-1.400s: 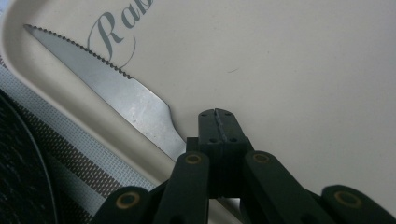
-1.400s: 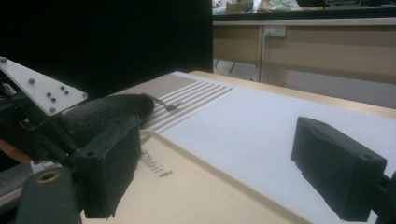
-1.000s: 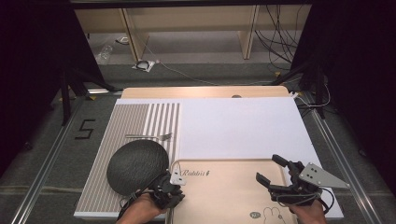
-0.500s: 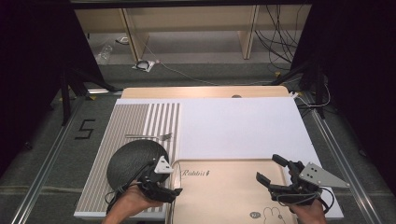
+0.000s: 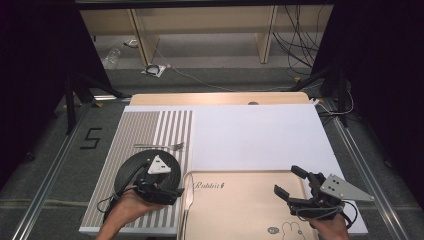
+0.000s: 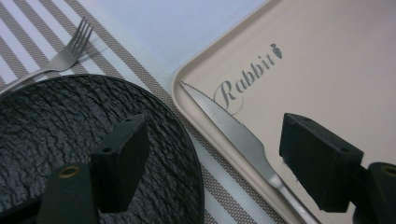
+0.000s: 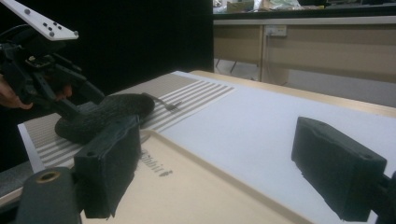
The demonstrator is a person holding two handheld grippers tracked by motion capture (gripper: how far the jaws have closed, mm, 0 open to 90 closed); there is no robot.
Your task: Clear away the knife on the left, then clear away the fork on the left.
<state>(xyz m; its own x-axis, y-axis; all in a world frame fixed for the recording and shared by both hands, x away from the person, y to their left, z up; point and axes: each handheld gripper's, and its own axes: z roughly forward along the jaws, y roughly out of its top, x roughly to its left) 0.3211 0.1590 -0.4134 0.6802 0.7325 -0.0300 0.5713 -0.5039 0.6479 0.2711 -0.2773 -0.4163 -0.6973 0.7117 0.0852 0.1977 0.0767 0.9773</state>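
Black rough-textured plate (image 6: pixel 70 135) on striped mat (image 5: pixel 145 130), fork (image 6: pixel 60 56) beside it, knife (image 6: pixel 233 135) on beige tray (image 5: pixel 240 205). Left gripper (image 5: pixel 172 192) and right gripper (image 5: pixel 290 182) both open, empty.

Lab: black curtains (image 5: pixel 45 60), floor cables (image 5: pixel 300 45), rails (image 5: pixel 45 185).

Beyond the table, a grey floor (image 5: pixel 210 80) with loose cables (image 5: pixel 295 45) met pale wooden furniture (image 5: pixel 200 20) between black curtains (image 5: pixel 40 65).
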